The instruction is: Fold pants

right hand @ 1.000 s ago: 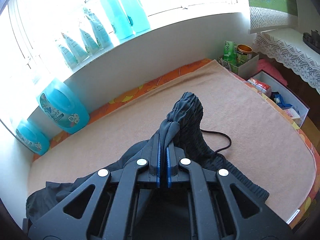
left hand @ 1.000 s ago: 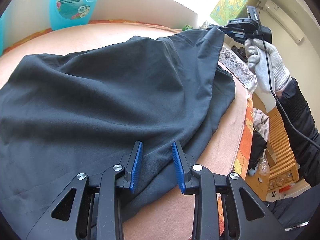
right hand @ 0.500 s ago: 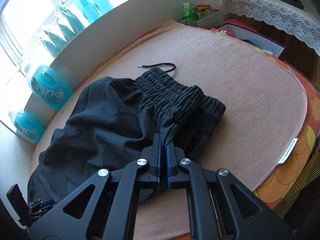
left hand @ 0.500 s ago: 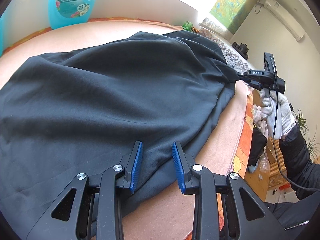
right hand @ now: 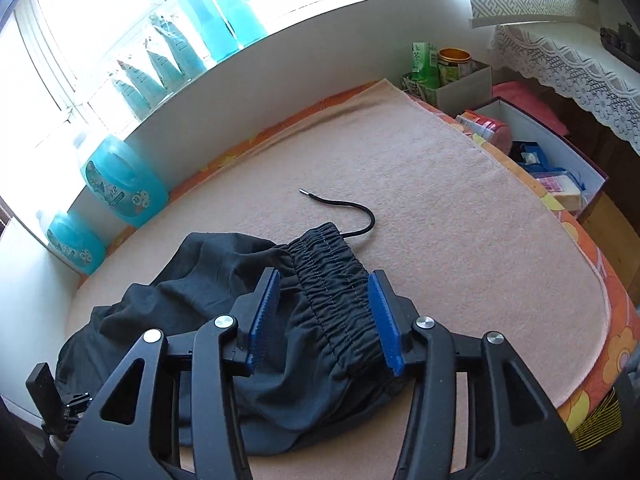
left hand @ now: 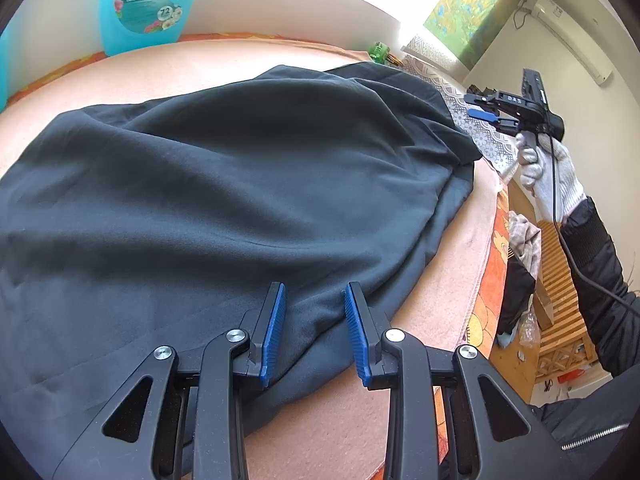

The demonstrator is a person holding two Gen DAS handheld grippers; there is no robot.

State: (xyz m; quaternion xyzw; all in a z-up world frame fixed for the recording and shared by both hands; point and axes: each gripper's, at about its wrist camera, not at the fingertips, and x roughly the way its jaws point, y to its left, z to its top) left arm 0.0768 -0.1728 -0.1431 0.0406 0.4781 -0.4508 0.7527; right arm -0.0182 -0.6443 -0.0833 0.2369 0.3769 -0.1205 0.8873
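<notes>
Pants (left hand: 224,184) spread dark across the towel-covered bed (right hand: 460,208), waistband (right hand: 336,288) laid down at the right end, drawstring (right hand: 344,208) trailing past it. Right hand-held gripper (right hand: 324,316) just been opening, jaws apart over the waistband, nothing pinched. Left hand-held gripper (left hand: 314,332) part-way apart, a fabric ridge between the pads; clamped or not, hard to tell. Risks: bunched layers creasing under any fold; loose drawstring snagging or folded in crooked; left edge slipping if tugged.
</notes>
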